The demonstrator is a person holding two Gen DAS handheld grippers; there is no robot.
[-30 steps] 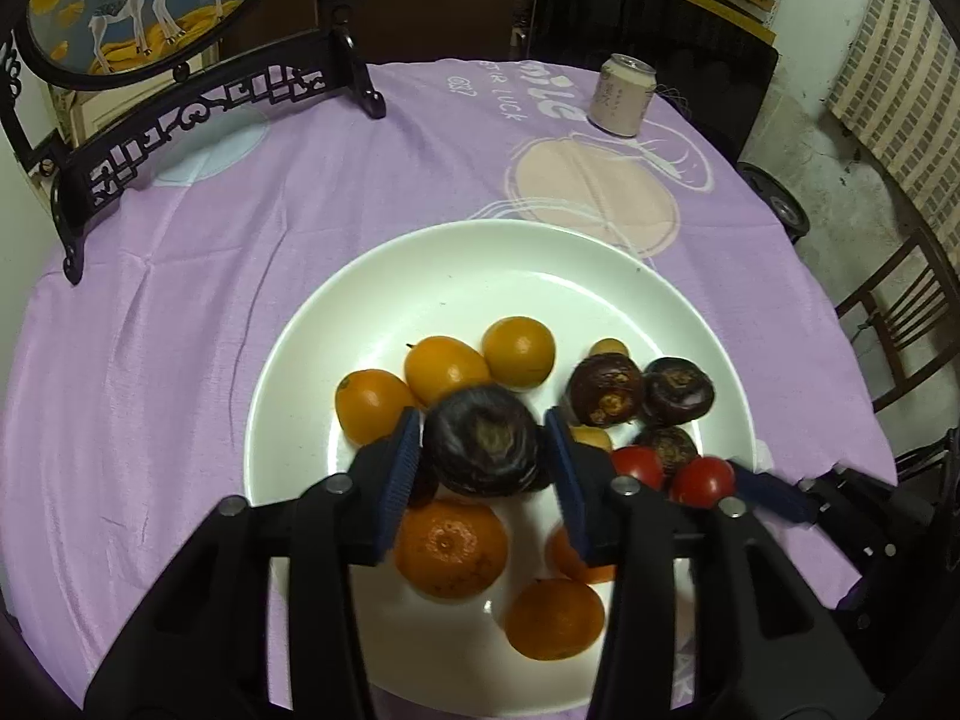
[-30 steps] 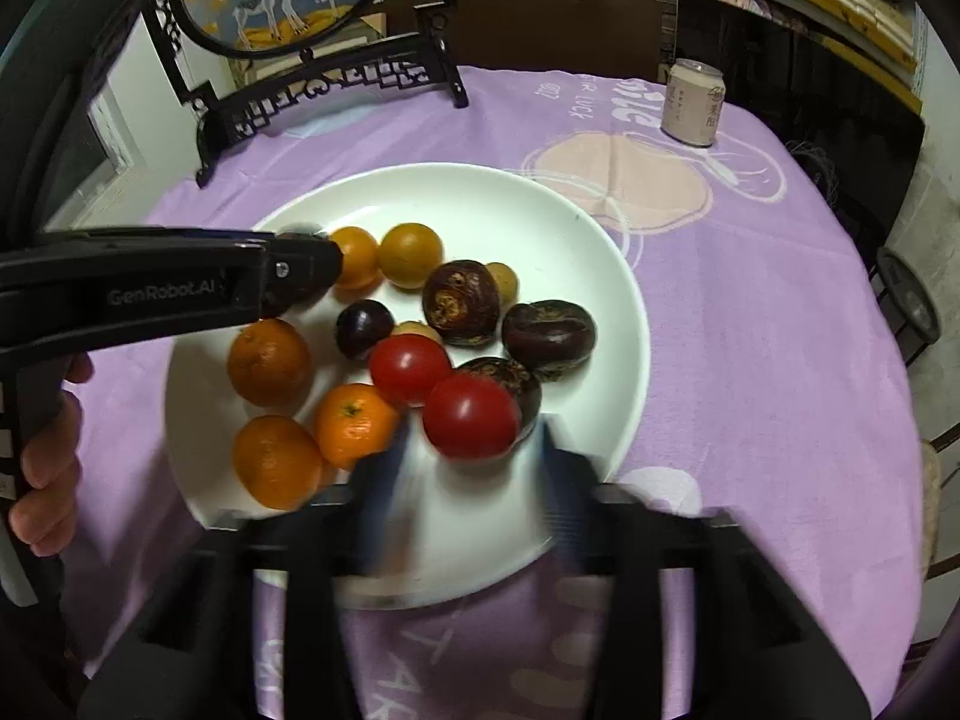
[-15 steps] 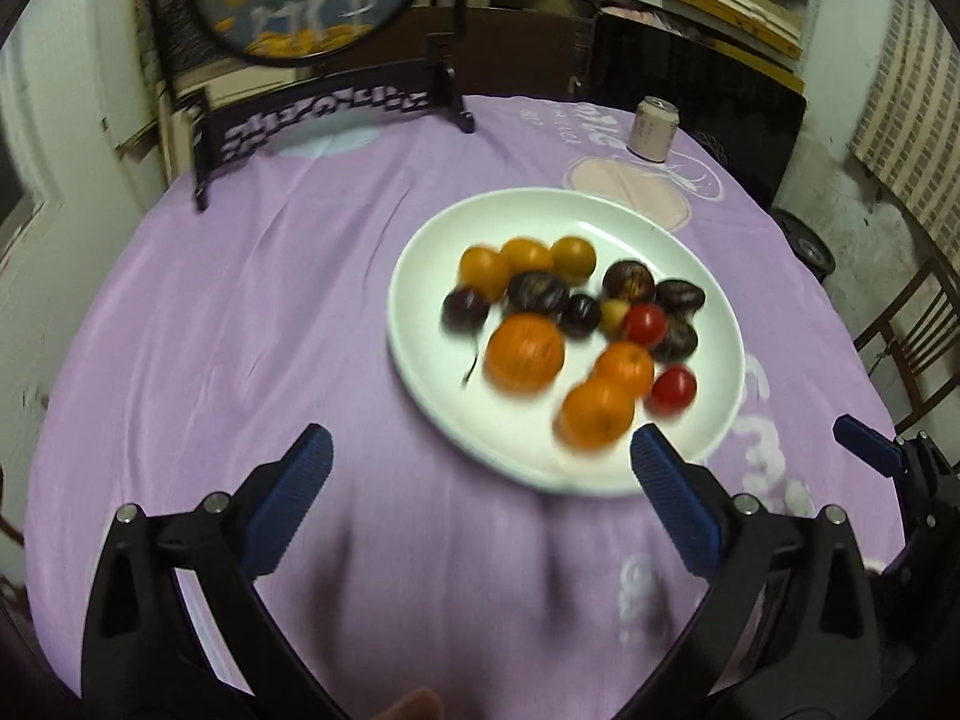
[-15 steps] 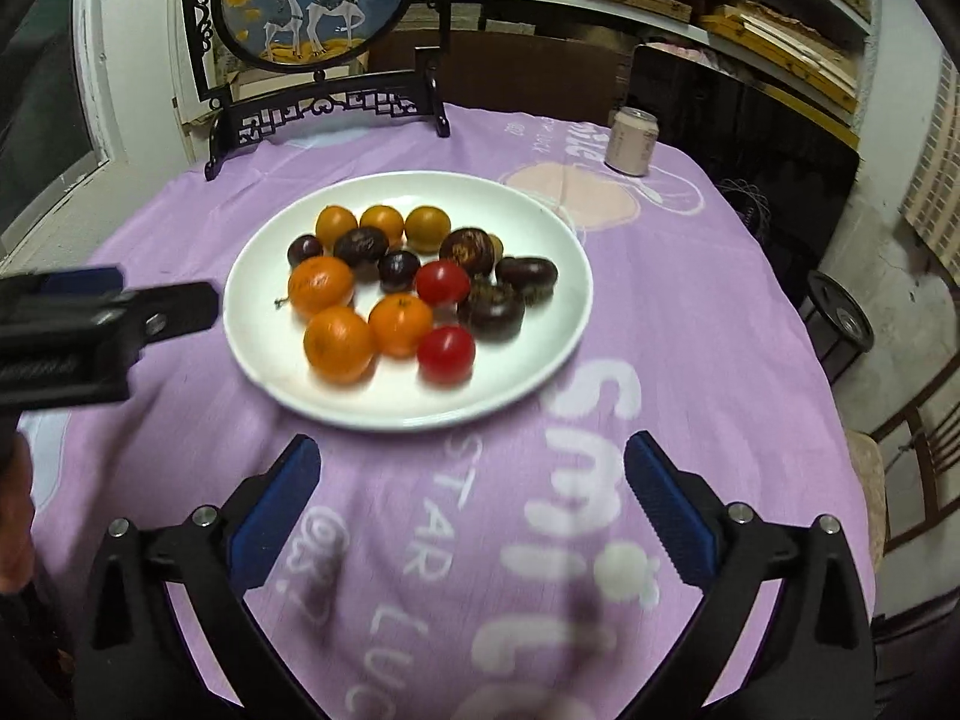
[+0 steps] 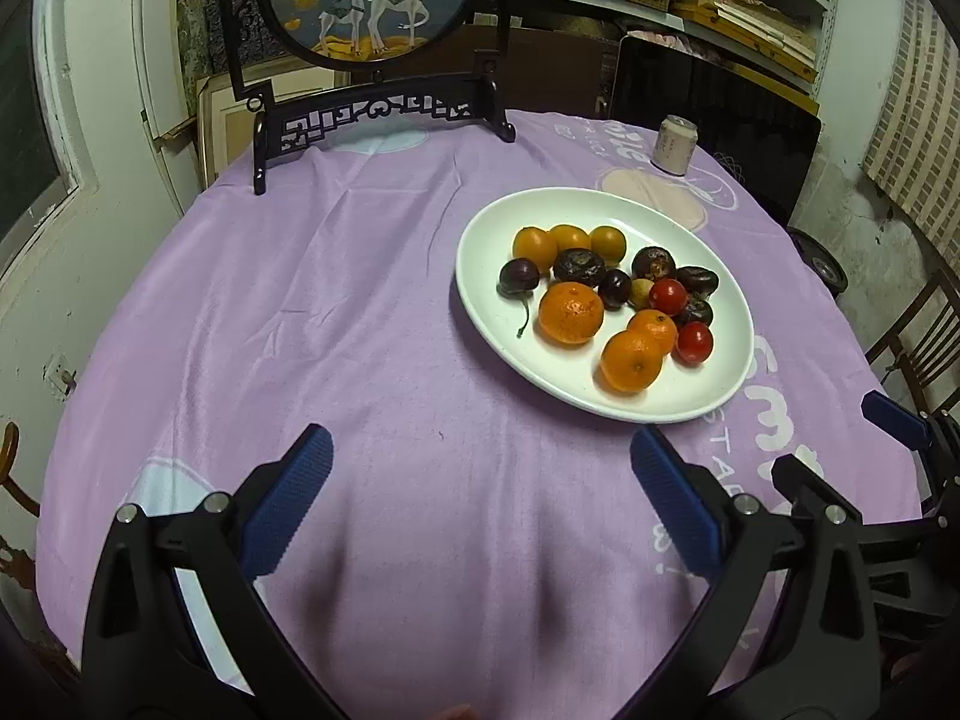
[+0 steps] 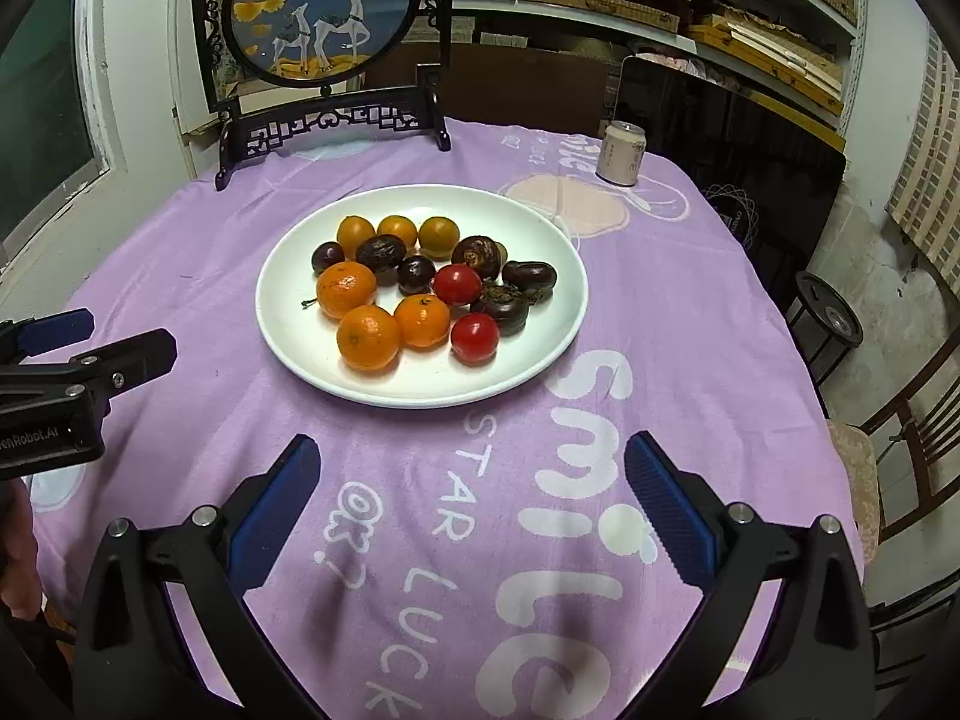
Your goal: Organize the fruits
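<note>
Left wrist view first: the left tool (image 5: 480, 498) is sitting at the bottom of the frame with its blue pads spread wide and nothing but purple cloth between them; a second ago it was clenched on a dark wrinkly fruit right over the plate, so its jaws have just been opening and it's now released and pulled back; the white plate (image 5: 480, 276) is sitting in the right half of the frame on the bench (image 5: 300, 312), with the fruits (image 5: 606, 294) all piled on it: small oranges at the top, tangerines lower down, dark ones and two red tomatoes on the right side; the right tool's blue tip is poking in at the far right edge.

Right wrist view: same story; the right tool (image 6: 471, 489) is hanging at the bottom, released, empty, over the white lettering; it was hovering right at a red tomato a second back and its jaws have been opening too; the plate is sitting mid-frame now, smaller than it was; the left tool is peeking in at the left edge; a can (image 6: 621, 153) and a deer screen (image 6: 324, 18) are standing at the top.

My read: everything's on the plate, loosely grouped by colour, and both tools are backing away, so this is looking pretty much done.
</note>
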